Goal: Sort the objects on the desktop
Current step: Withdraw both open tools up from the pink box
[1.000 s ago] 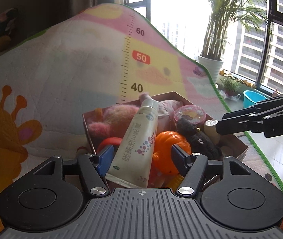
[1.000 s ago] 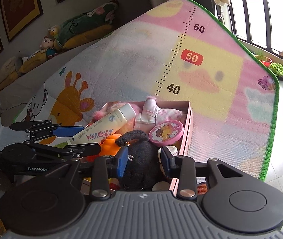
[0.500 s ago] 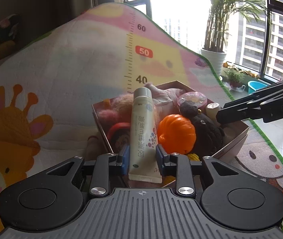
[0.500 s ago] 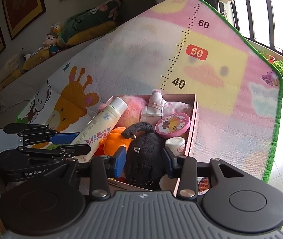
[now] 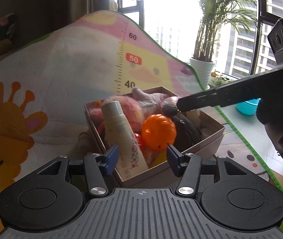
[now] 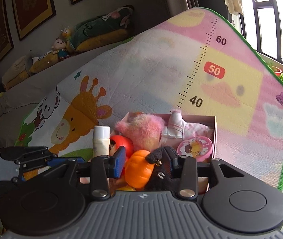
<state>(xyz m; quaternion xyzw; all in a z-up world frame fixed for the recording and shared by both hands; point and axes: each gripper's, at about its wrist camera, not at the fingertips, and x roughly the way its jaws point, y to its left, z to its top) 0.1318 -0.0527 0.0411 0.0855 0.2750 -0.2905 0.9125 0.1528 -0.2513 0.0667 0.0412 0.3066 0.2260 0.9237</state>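
Playmat (image 5: 61, 75) underfoot, giraffe print and ruler strip; palm (image 5: 211, 20) at window; framed pictures (image 6: 22, 14) on wall; box (image 5: 201, 149) of toys sits on mat; my left gripper (image 5: 141, 157) spread around tube (image 5: 125, 137); right gripper (image 6: 147, 163) spread over orange pumpkin (image 6: 139, 169).

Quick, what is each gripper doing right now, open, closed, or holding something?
Left gripper: open, holding nothing, the cream tube loose between its fingers.
Right gripper: open, holding nothing, over the orange pumpkin.
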